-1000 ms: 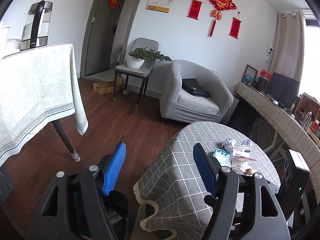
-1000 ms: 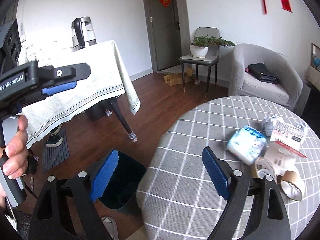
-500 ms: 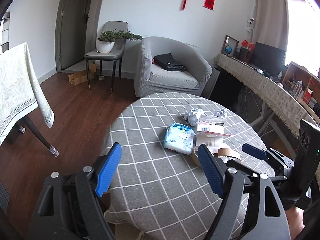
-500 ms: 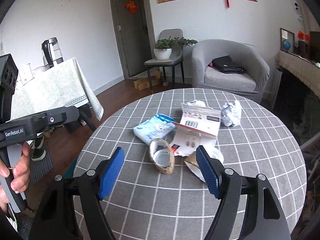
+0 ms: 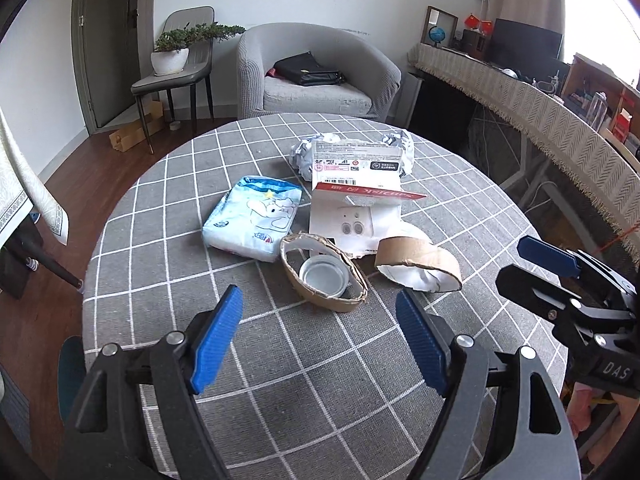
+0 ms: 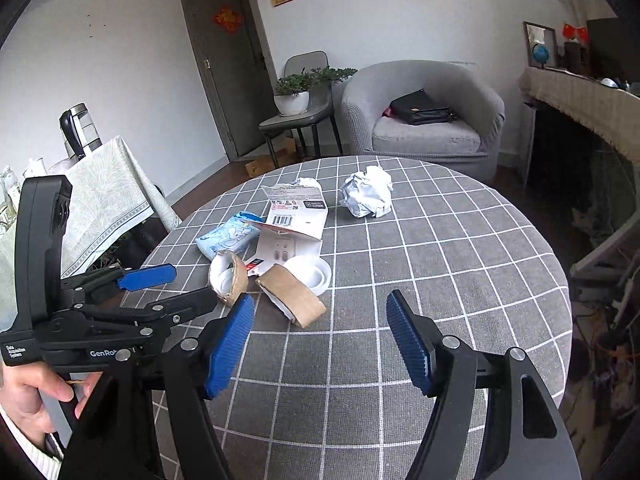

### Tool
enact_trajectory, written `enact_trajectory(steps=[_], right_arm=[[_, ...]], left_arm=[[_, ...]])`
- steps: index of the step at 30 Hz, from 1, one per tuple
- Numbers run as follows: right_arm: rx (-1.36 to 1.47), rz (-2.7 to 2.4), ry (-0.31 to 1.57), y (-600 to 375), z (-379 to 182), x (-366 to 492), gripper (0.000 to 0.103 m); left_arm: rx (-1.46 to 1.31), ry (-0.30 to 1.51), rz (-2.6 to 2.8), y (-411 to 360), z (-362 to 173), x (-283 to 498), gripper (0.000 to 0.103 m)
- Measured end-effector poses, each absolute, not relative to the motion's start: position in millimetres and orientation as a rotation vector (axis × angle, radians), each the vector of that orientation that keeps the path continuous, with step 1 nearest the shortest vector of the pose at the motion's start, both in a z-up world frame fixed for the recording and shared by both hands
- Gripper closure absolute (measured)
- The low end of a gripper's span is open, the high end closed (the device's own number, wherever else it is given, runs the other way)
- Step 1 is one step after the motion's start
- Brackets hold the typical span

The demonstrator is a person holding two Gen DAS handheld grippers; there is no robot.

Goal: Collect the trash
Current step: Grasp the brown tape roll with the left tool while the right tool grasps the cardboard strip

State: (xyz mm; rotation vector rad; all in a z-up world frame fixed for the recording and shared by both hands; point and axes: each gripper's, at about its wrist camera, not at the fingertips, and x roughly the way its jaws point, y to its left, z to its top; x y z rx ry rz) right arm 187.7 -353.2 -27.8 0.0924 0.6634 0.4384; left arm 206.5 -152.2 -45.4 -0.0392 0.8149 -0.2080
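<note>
Two grippers hang over the round checked worktop [image 5: 168, 184], and neither has anything in it. The left gripper [image 5: 320, 338] has its jaws spread wide, empty, aimed at the near edge of the trash pile; the right gripper [image 6: 320, 338] is the same, jaws apart, nothing between them.

All the trash sits bunched together mid-worktop. Nearest is a torn cardboard ring [image 5: 322, 270] with a small round lid [image 5: 324, 278] lying inside it. Just beside it to the right is a second cardboard ring [image 5: 418, 264]. Behind those is a soft blue tissue pack [image 5: 254, 218], a folded-open white card package [image 5: 356, 196] and, farthest back, two balls of crumpled paper [image 6: 366, 194].

My guess on handling: everything looks featherlight. The rings are stiff-ish but will squash, so I'd pinch across the wall rather than squeeze the whole loop. That lid could drop out if the ring gets lifted. The tissue pack is squishy and slick, so grab it by a short edge. The paper balls can be pinched anywhere.
</note>
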Motion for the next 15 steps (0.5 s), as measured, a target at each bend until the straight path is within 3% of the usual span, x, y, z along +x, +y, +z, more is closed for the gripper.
enact_trajectory(steps=[4,9,15], right_arm=[[0.101,0.44,0.679,-364.1,-32.5,187.4,0.033],[0.088,0.448,0.702,-371.4,-40.3,187.2,0.035],[0.08,0.462,0.718,-374.2,-43.0,187.9,0.037]], left_arm=[[-0.068,0.825,-0.199,-157.3,-51.2,217.7,0.026],[-0.111,0.853,-0.168,-155.0,-59.0,229.5,0.043],[-0.136,0.842,-0.174,-151.6,-58.2,230.9,0.055]])
